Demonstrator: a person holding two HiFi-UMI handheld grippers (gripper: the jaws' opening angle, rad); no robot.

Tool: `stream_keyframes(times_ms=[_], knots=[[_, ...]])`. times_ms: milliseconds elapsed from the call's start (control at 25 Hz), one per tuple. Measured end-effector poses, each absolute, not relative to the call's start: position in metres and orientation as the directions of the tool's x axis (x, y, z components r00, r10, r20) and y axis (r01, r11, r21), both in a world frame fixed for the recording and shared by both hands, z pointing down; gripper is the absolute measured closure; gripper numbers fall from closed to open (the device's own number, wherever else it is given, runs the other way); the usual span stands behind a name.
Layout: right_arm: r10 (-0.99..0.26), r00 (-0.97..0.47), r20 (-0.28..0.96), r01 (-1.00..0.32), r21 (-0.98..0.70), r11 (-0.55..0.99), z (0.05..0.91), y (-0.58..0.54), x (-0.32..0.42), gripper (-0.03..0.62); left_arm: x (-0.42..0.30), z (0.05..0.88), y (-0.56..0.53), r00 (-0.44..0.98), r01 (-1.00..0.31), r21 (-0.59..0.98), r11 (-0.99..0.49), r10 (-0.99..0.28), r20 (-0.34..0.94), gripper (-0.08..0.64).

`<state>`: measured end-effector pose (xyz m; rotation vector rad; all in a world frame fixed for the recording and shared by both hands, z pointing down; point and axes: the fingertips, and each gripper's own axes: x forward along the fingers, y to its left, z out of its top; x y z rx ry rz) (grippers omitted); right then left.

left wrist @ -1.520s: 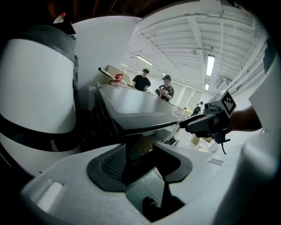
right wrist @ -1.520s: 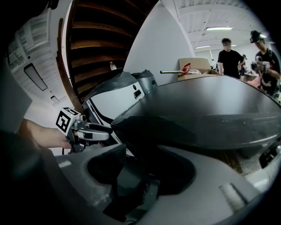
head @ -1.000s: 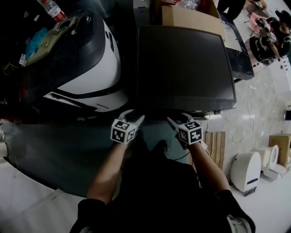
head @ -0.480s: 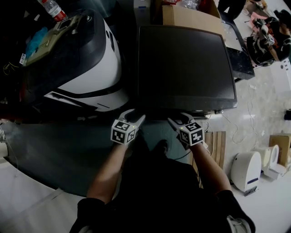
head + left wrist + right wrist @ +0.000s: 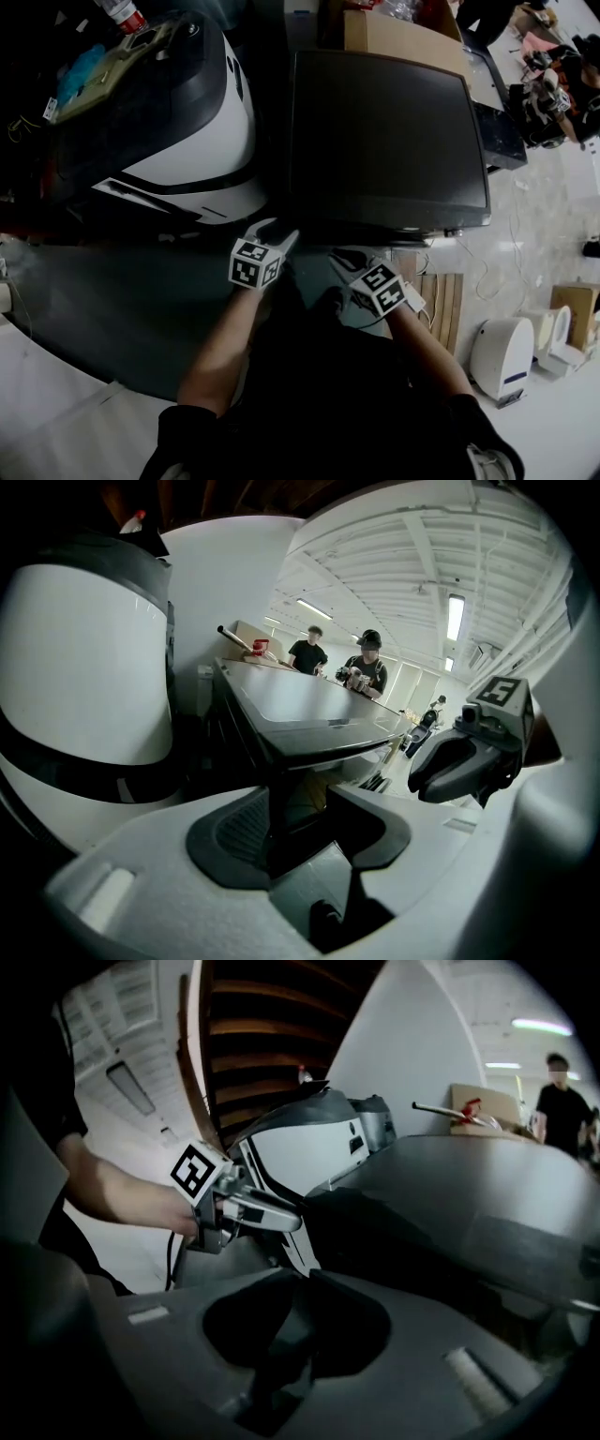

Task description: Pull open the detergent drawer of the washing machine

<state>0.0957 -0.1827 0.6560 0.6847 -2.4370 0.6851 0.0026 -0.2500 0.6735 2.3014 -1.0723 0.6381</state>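
Note:
The dark washing machine (image 5: 384, 141) fills the middle of the head view, and only its flat top shows. Its front face and detergent drawer are hidden from there. My left gripper (image 5: 281, 234) rests at the machine's front left corner. Its jaws (image 5: 295, 803) stand apart, with the dark corner of the machine in the gap; I cannot make out a drawer front. My right gripper (image 5: 342, 258) hangs a little back from the front edge. Its jaws (image 5: 305, 1279) are closing, tips nearly touching, with nothing between them. It looks toward the left gripper (image 5: 272, 1218).
A white and black machine (image 5: 187, 141) stands close on the left. A cardboard box (image 5: 394, 33) sits behind the washing machine. On the floor to the right are a wooden pallet (image 5: 442, 305) and a white appliance (image 5: 502, 356). Two people (image 5: 307, 653) stand far behind.
My right gripper has drawn back from the machine's front edge, moved left toward the middle and rolled. The left gripper has stayed put.

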Motion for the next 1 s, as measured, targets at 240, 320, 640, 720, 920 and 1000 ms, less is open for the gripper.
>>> stream_keyframes(times_ms=[240, 320, 640, 720, 920, 1000], knots=[[-0.426, -0.685, 0.591, -0.718, -0.448, 0.533, 0.666, -0.205, 0.134, 0.529, 0.007, 0.671, -0.252, 0.595, -0.776, 0.259, -0.575, -0.531, 0.604, 0.374], [-0.453, -0.642, 0.618, -0.756, -0.410, 0.511, 0.667, -0.210, 0.156, 0.529, 0.005, 0.671, -0.251, 0.597, -0.775, 0.261, -0.575, -0.530, 0.602, 0.374], [-0.505, -0.564, 0.653, -0.808, -0.311, 0.500, 0.668, -0.234, 0.179, 0.443, 0.006, 0.672, -0.251, 0.592, -0.778, 0.261, -0.572, -0.528, 0.609, 0.374], [-0.506, -0.563, 0.653, -0.805, -0.296, 0.514, 0.670, -0.235, 0.173, 0.439, 0.008, 0.672, -0.250, 0.587, -0.780, 0.254, -0.572, -0.529, 0.612, 0.374], [-0.512, -0.587, 0.627, -0.794, -0.320, 0.518, 0.667, -0.230, 0.170, 0.438, 0.011, 0.672, -0.247, 0.574, -0.791, 0.249, -0.559, -0.538, 0.617, 0.368], [-0.497, -0.594, 0.632, -0.785, -0.320, 0.531, 0.668, -0.224, 0.172, 0.439, 0.011, 0.671, -0.242, 0.572, -0.795, 0.253, -0.551, -0.540, 0.618, 0.370]])
